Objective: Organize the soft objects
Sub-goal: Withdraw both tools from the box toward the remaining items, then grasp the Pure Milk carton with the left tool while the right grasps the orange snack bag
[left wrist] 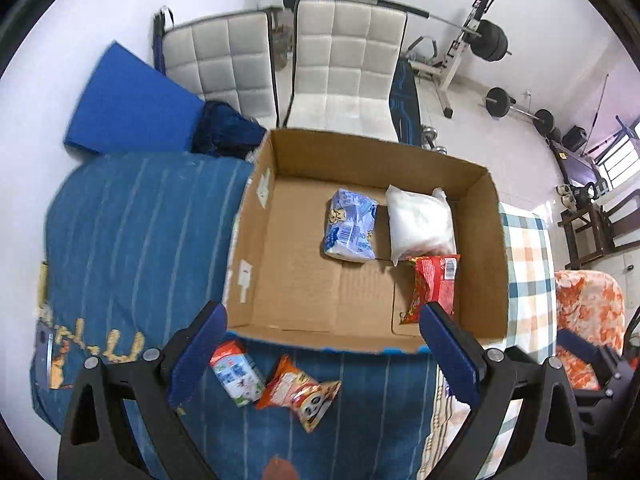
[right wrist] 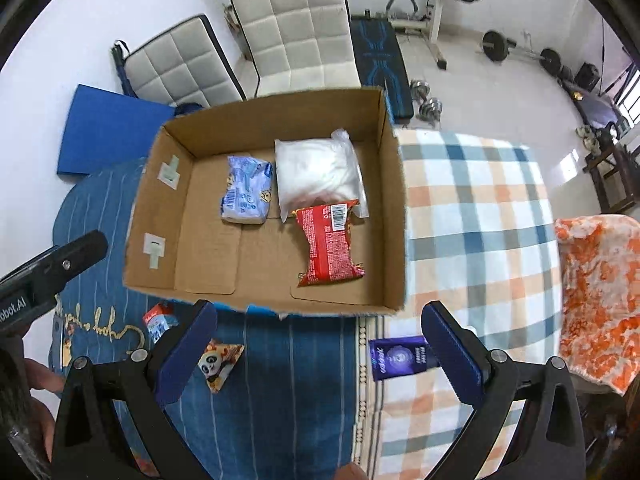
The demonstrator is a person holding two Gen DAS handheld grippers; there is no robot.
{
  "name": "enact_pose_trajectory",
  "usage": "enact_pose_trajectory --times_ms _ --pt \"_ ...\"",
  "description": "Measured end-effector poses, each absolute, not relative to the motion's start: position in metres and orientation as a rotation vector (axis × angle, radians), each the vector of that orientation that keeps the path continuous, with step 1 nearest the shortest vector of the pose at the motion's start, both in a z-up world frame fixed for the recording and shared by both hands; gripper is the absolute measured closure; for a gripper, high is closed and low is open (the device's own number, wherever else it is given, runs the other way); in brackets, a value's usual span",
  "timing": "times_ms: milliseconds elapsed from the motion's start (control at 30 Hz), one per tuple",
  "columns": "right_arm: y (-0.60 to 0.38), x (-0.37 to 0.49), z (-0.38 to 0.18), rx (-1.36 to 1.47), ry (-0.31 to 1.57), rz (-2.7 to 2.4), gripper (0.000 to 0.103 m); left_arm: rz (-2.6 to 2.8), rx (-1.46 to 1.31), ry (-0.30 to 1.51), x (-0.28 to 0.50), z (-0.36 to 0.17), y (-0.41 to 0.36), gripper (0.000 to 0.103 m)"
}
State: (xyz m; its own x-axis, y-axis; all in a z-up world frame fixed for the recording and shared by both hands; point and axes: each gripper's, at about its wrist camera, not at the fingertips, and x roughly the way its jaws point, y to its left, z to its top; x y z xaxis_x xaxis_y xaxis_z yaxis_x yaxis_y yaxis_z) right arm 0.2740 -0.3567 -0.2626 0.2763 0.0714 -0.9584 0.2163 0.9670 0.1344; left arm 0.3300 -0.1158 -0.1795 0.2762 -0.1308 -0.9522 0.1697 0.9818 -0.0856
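Both tongs spread wide, nothing between the blades — left tongs [left wrist: 322,334], right tongs [right wrist: 318,330], each hovering above the bed's near edge. Nearest loose items: under the left tongs, on the blue striped blanket [left wrist: 132,232], lie a small milk carton [left wrist: 236,376] and, just beside it, a panda snack packet [left wrist: 298,392]; both sit between the blades but lower, not touched. Under the right tongs, close to its right blade, a purple sachet [right wrist: 398,358] lies on the checked blanket [right wrist: 472,216]. Judgement: next step is a pick — descend straight over one packet, pinch across its short width, close gently since the wrappers will crumple, lift clear of the box's near wall. Farther on, the cardboard box [left wrist: 360,152] already holds a blue tissue pack [left wrist: 352,226], a white bag [left wrist: 420,222] and a red noodle packet [left wrist: 434,284]; its left half is free for drop-off.
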Motion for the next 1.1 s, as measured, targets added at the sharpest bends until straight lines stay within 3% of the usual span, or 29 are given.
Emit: enact_pose_trajectory --times_ms 300,500,700,1100 --pt "-0.341 0.231 -0.206 0.228 1.197 -0.124 0.0 -0.224 0.084 1.147 0.28 -0.123 -0.102 0.004" --pt "-0.324 0.223 -0.229 0.268 1.273 -0.141 0.0 -0.228 0.105 1.134 0.266 -0.118 -0.076 0.004" --pt "-0.272 0.229 -0.307 0.217 1.426 0.046 0.0 -0.119 0.12 1.227 0.26 -0.168 -0.023 0.004" --pt "-0.147 0.273 -0.45 -0.243 1.615 0.324 0.0 -0.003 0.062 1.57 0.238 -0.316 0.057 0.005"
